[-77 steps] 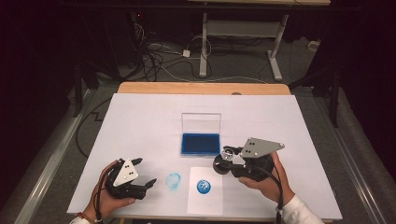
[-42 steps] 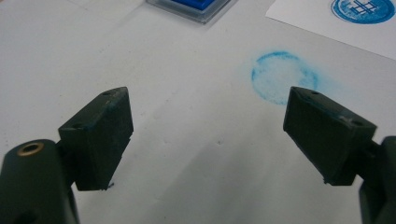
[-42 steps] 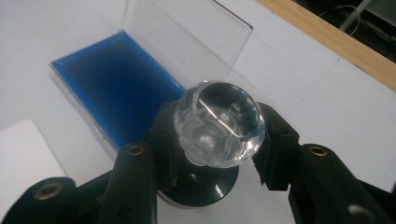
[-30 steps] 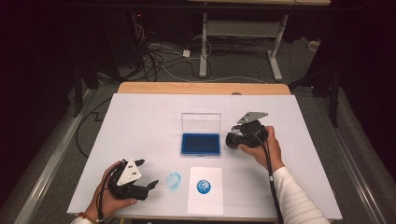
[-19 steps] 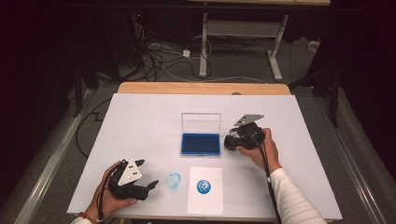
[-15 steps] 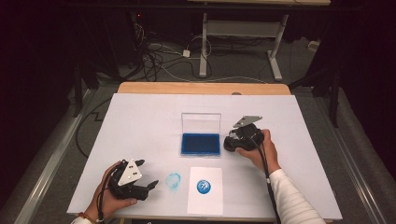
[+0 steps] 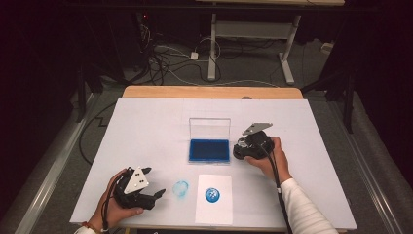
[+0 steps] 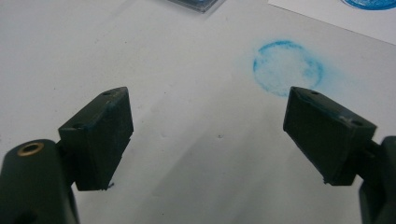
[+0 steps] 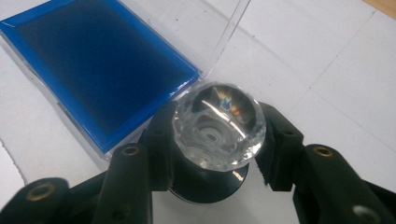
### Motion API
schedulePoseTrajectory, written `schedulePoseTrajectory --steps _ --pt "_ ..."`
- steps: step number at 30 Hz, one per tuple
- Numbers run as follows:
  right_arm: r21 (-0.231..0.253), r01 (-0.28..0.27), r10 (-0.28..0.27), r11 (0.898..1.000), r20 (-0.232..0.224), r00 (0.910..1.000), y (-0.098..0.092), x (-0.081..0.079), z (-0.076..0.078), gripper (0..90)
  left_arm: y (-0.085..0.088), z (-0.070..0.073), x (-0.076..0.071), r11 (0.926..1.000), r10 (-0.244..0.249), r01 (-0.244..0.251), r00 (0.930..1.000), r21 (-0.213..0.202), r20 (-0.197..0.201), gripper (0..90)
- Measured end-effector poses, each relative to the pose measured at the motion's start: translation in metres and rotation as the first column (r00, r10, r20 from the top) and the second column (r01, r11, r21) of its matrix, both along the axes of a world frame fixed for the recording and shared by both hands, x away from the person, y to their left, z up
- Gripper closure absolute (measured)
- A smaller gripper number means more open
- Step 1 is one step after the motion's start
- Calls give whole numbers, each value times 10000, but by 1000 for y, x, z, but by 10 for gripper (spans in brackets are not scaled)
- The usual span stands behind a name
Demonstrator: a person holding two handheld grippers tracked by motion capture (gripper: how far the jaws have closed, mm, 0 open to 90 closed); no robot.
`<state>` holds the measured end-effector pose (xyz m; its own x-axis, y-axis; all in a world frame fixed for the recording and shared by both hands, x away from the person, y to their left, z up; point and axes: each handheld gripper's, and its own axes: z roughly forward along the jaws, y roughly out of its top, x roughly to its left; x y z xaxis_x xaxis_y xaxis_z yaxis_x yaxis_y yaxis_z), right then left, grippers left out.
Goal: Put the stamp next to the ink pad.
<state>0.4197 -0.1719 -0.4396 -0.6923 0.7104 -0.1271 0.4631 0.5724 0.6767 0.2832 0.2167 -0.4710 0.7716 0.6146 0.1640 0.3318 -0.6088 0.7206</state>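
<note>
Down at the near left of the white table [image 7: 146,126], the left gripper [image 7: 155,196] rests in the person's left hand [image 7: 114,207], its jaws spread wide with nothing between them; the left gripper view shows only bare tabletop between the two black pads [image 8: 100,135]. Just beyond its tips lies a faint blue ring-shaped smudge [image 7: 180,188] printed straight onto the table. Next to that, to the right, is a white sheet of paper [image 7: 214,209] bearing a round blue print [image 7: 212,194]. Farther back, near the middle of the table, sits an open ink pad [image 7: 209,150], its blue surface lying flat and its clear lid [image 7: 210,128] standing upright behind it. Just beside the pad's right edge is the right gripper [image 7: 238,151], held in the right hand [image 7: 268,158]. Its jaws have just been easing apart, yet they stand close on either side of a round stamp [image 9: 217,128] with a faceted clear knob and a dark base, which stands on the table just beside the corner of the ink pad; a sliver of a gap shows at one pad, so the grip looks loosened.
</note>
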Motion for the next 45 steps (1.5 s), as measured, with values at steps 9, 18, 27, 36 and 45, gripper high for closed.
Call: schedulePoseTrajectory --steps 9,18,27,36,45 --pt "285 -107 101 9995 219 9997 1 -2 3 385 0 -1 1 10000 43 -44 9998 -76 -202 156" --pt "794 -282 204 9964 969 9951 1 -8 12 277 -1 -1 2 9999 76 -78 9997 -80 -223 156" --pt "982 -393 229 9944 1625 9864 0 -17 27 260 -1 -1 1 9999 98 -99 9997 -65 -211 156" --pt "1008 -410 171 9941 2268 9738 -3 -28 41 260 -1 -1 1 10000 81 -82 9997 -44 -219 156" --pt "1028 -612 341 9928 2475 9683 -5 -39 51 260 0 0 0 9999 97 -98 9998 -46 -166 156"
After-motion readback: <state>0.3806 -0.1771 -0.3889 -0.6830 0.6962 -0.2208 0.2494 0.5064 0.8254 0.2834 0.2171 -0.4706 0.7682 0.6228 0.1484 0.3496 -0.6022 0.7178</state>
